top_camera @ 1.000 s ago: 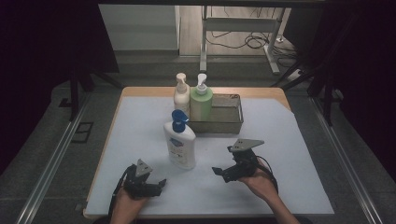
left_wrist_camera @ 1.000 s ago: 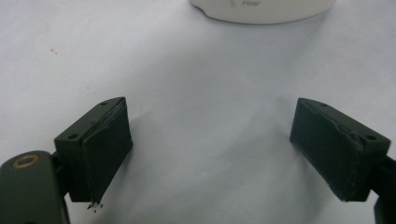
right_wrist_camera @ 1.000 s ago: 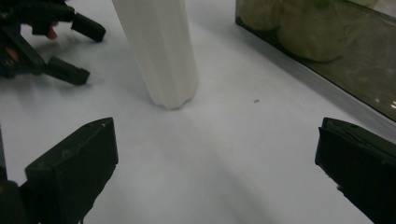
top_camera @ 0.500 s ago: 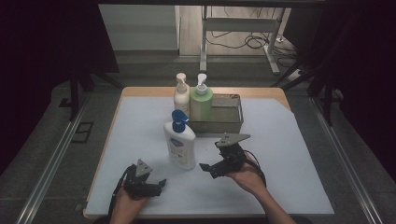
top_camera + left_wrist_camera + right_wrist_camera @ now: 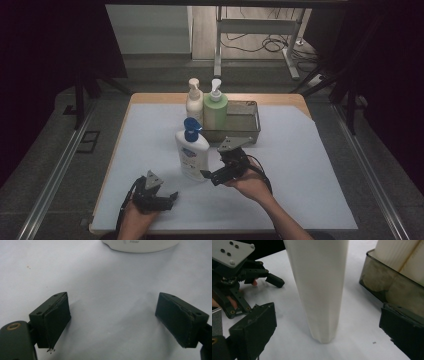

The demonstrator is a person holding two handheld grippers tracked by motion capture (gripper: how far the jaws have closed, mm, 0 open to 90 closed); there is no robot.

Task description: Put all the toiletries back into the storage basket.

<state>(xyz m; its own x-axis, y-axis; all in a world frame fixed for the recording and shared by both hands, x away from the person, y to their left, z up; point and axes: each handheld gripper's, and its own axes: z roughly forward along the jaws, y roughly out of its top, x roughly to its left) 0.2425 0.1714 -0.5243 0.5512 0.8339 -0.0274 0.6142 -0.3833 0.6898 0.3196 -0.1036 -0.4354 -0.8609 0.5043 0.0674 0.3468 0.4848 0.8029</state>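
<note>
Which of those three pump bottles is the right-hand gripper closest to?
The white bottle with the blue pump, standing alone on the table in front of the tray. The right gripper has its jaws open beside it; the cream bottle and green bottle stand farther back.

On your bench (image 5: 310, 165), a pale sheet covers most of the wooden top, with a strip of bare wood showing along the far edge. Toward the back sits a grey metal tray (image 5: 246, 131), its long side facing you. A green pump bottle (image 5: 215, 111) stands at the tray's left end, and a cream pump bottle (image 5: 194, 102) stands just beside it on the left. Beyond the bench you see a white frame leg (image 5: 218, 37) on the floor and loose cables (image 5: 260, 44) trailing near it.
</note>
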